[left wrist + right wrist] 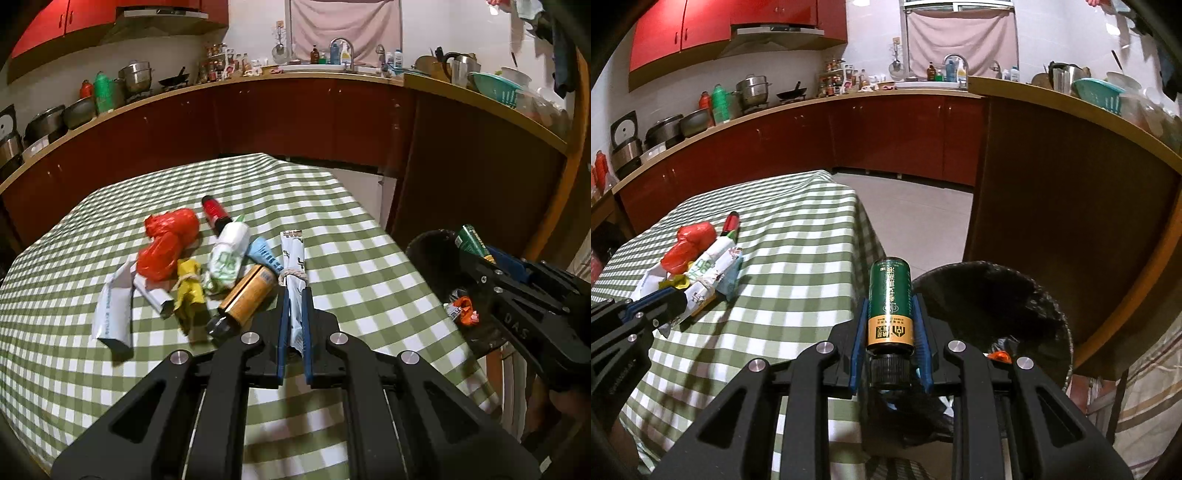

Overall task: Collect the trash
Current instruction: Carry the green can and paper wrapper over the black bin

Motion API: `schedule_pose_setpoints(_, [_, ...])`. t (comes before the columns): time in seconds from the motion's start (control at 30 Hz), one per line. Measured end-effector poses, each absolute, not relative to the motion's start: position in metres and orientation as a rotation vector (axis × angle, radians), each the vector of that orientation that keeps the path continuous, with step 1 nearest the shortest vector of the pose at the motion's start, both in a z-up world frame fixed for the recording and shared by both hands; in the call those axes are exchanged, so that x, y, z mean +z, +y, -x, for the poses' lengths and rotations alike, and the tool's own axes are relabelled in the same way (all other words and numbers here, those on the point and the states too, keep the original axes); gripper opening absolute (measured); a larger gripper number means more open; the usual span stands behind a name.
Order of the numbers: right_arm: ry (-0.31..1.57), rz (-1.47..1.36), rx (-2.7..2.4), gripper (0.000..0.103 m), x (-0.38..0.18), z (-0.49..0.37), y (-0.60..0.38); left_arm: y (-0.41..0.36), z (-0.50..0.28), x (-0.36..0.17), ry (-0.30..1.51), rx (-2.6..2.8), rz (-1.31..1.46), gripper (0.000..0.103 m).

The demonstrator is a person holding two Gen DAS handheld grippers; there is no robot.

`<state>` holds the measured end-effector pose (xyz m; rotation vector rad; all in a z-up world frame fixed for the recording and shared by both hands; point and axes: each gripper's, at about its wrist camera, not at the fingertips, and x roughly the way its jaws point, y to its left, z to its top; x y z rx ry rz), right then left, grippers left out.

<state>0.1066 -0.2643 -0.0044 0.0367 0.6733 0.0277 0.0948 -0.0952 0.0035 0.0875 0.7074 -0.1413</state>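
At the table's right edge, the right gripper [889, 325] clamps a green bottle [889, 295] beside the black bin [1052, 317], which already holds scraps. The left gripper [295, 314] pinches a white packet [294, 269]. Several items remain on the checked table [351, 236].

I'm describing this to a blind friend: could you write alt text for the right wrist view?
The right hand-held gripper is shut on a green bottle beside an open black bin. To its left, a green-checked table holds a pile of trash, which the left hand-held gripper reaches into.
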Motion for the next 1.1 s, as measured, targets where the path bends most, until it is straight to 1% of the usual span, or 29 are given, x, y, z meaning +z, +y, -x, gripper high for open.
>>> schedule_pose_setpoints(0.67, [0.674,-0.045,-0.110,0.025,-0.009,-0.114,-0.332,-0.186,-0.118,-0.001,0.678,-0.271,-0.128,0.007])
schedule_pose_setpoints(1.1, [0.685,-0.053,-0.138,0.025,-0.017,-0.122,-0.356,-0.227,-0.132,-0.012,0.699,-0.299,-0.166,0.007])
